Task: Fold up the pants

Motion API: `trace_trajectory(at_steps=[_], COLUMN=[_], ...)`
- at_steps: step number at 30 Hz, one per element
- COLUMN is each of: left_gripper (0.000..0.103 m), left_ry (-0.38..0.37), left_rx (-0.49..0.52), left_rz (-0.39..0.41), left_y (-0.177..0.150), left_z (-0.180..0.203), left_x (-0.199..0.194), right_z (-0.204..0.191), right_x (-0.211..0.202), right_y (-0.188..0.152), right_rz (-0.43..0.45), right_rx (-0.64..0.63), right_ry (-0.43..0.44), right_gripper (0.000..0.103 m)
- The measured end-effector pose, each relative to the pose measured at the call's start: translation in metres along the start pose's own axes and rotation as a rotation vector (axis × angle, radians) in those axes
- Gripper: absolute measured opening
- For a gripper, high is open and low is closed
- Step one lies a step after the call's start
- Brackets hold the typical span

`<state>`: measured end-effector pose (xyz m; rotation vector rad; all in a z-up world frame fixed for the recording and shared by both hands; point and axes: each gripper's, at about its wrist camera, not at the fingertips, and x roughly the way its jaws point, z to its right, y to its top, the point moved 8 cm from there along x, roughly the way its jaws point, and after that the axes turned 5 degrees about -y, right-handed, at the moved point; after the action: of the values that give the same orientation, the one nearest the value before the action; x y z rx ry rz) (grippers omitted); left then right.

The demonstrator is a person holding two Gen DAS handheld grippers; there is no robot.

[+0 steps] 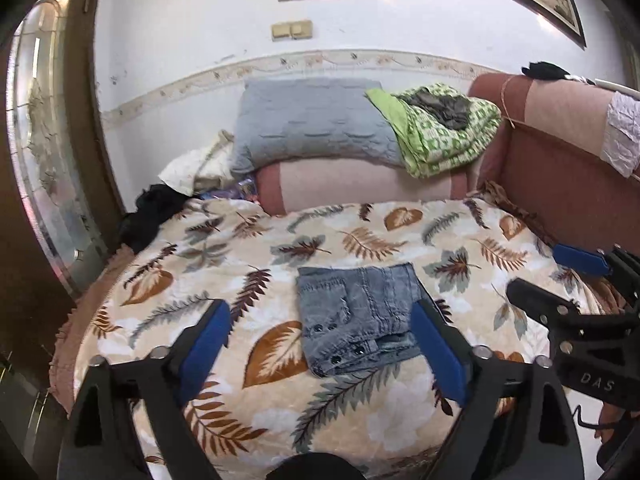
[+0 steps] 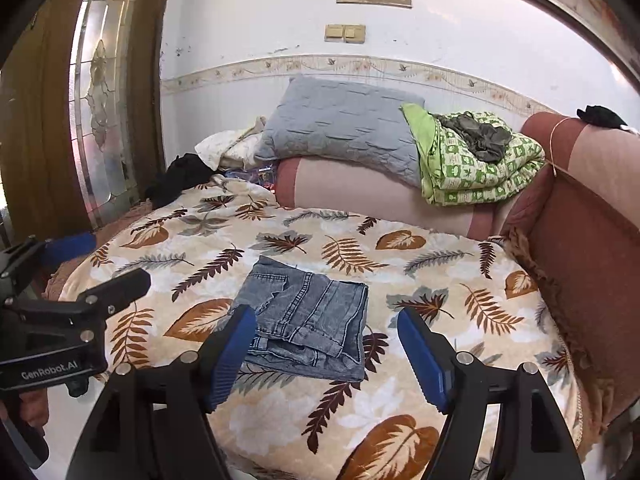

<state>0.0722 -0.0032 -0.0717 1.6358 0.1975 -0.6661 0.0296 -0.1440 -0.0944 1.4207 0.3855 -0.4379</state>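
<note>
The blue denim pants [image 1: 354,316] lie folded into a small rectangle on the leaf-patterned blanket [image 1: 224,252]. They also show in the right wrist view [image 2: 308,320]. My left gripper [image 1: 320,344] is open and empty, held above the near edge of the pants. My right gripper [image 2: 326,344] is open and empty, also just short of the pants. The right gripper shows at the right edge of the left wrist view [image 1: 548,276]. The left gripper shows at the left edge of the right wrist view [image 2: 96,260].
A grey pillow [image 1: 316,120] and a green checked quilt [image 1: 444,132] rest on a pink bolster [image 1: 360,188] at the back. A pink sofa arm [image 1: 560,168] bounds the right. Black clothing [image 1: 152,208] and a door [image 1: 48,140] are at the left.
</note>
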Motion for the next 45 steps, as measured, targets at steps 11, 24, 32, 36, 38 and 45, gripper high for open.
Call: trace_trajectory(at_steps=[11,24,32,36,38,45], left_gripper=[0.094,0.094,0.094,0.094,0.094,0.094], left_ry=[0.069,0.094,0.117,0.114,0.113,0.124], left_rx=[-0.033,-0.068,-0.06,-0.066,-0.067,-0.074], left_rz=[0.024,0.033,0.042,0.036,0.036,0.045], left_y=[0.002,0.0,0.0,-0.001,-0.001,0.0], left_z=[-0.013,-0.022,-0.023,-0.024,-0.024,-0.026], left_x=[-0.005,-0.003,0.0,0.003,0.004,0.007], right_z=[-0.009,-0.013,-0.012,-0.012,-0.012,-0.012], right_x=[-0.004,0.009,0.015,0.019,0.021,0.027], right_y=[-0.005,-0.011,-0.012,-0.013,-0.014,-0.015], right_rz=[-0.001,-0.026,-0.036,-0.043,-0.045,-0.055], right_rx=[-0.015,-0.032,-0.026,-0.029,-0.029,-0.027], right_ry=[0.01,0.001,0.005,0.004,0.006,0.007], right_gripper=[0.078,0.078,0.078,0.078,0.078,0.078])
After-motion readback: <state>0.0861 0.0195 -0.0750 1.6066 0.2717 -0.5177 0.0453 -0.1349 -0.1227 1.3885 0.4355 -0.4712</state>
